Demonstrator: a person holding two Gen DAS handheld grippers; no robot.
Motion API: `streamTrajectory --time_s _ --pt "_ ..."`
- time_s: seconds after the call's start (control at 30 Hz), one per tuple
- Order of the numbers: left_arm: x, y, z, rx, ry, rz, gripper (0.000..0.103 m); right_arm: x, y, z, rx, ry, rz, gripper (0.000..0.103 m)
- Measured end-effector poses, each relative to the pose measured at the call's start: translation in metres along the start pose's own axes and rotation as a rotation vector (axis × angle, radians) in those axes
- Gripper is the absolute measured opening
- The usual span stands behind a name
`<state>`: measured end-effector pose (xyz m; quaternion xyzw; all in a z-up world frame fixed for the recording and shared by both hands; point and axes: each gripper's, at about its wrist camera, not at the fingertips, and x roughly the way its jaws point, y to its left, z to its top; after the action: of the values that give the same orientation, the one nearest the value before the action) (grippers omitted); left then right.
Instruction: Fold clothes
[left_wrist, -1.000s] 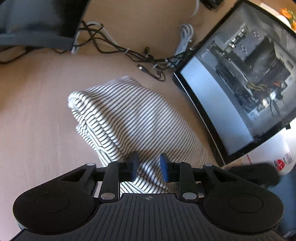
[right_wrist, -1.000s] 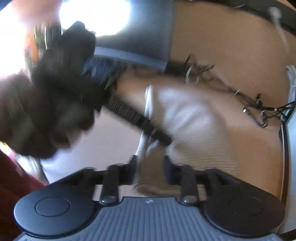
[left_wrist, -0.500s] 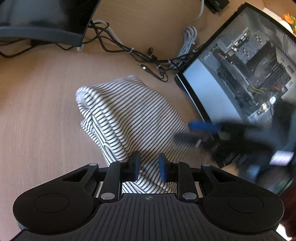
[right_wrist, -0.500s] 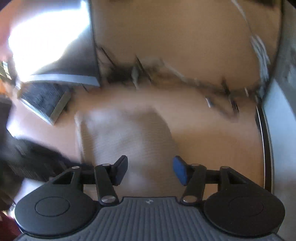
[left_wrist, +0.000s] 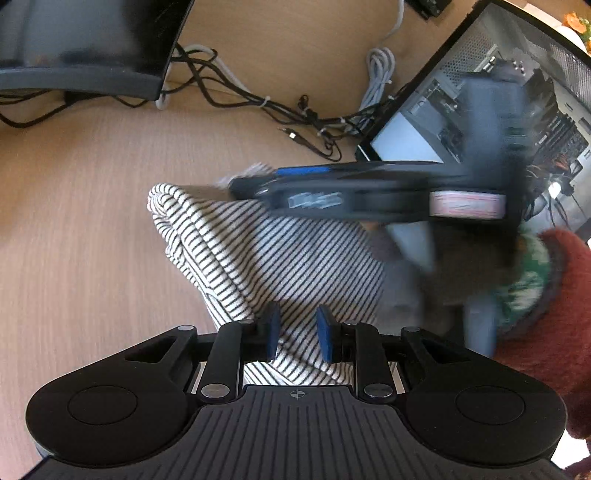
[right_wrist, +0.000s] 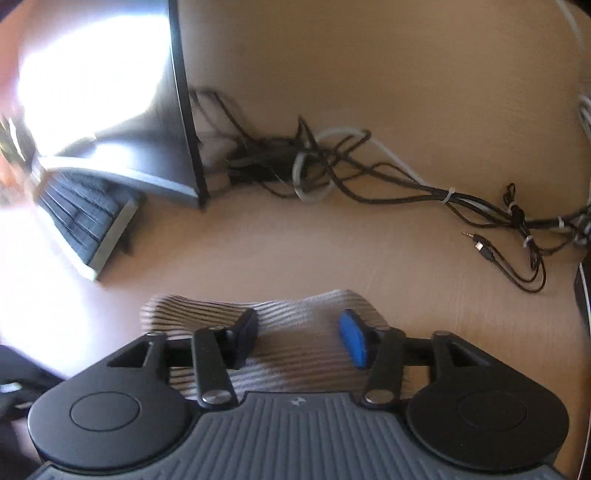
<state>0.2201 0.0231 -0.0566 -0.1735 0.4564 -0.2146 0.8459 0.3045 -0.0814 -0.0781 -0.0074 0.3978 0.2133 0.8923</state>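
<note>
A folded black-and-white striped garment (left_wrist: 273, 258) lies on the wooden desk (left_wrist: 74, 258). My left gripper (left_wrist: 295, 334) sits over its near end, jaws a small gap apart with striped cloth between the pads; no firm pinch shows. My right gripper (right_wrist: 299, 338) is open above the garment's far edge (right_wrist: 295, 306), cloth below the pads. In the left wrist view the right gripper (left_wrist: 251, 184) reaches across from the right, blurred, over the garment's far end.
A monitor (left_wrist: 85, 44) stands at back left, a tangle of cables (left_wrist: 295, 114) behind the garment, an open computer case (left_wrist: 498, 110) at right. In the right wrist view a keyboard (right_wrist: 85, 221) lies under the monitor (right_wrist: 177, 110), with cables (right_wrist: 369, 177) along the back.
The right gripper has swung from the left side across to the garment's far end and opened. The left gripper stays at the near end with its small gap unchanged.
</note>
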Motion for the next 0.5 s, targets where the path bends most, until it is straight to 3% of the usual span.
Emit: streamTrajectory --time_s 0.1,0.17,0.37,0.5 --pt "-0.015 0.003 0.005 -0.053 -0.012 -0.013 0.035 -0.027 -0.026 -0.006 0.058 -0.007 0.039 0.074" --pt "-0.021 0.007 0.006 -0.096 -0.002 -0.022 0.057 -0.036 -0.045 -0.019 0.117 0.012 0.044 0.078" --pt "0.007 0.019 0.008 -0.197 0.107 -0.040 0.060 -0.033 -0.085 -0.062 0.352 0.029 0.122 0.084" --pt "0.024 0.025 0.011 -0.225 0.146 -0.091 0.067 -0.034 -0.073 -0.075 0.419 -0.012 0.119 0.084"
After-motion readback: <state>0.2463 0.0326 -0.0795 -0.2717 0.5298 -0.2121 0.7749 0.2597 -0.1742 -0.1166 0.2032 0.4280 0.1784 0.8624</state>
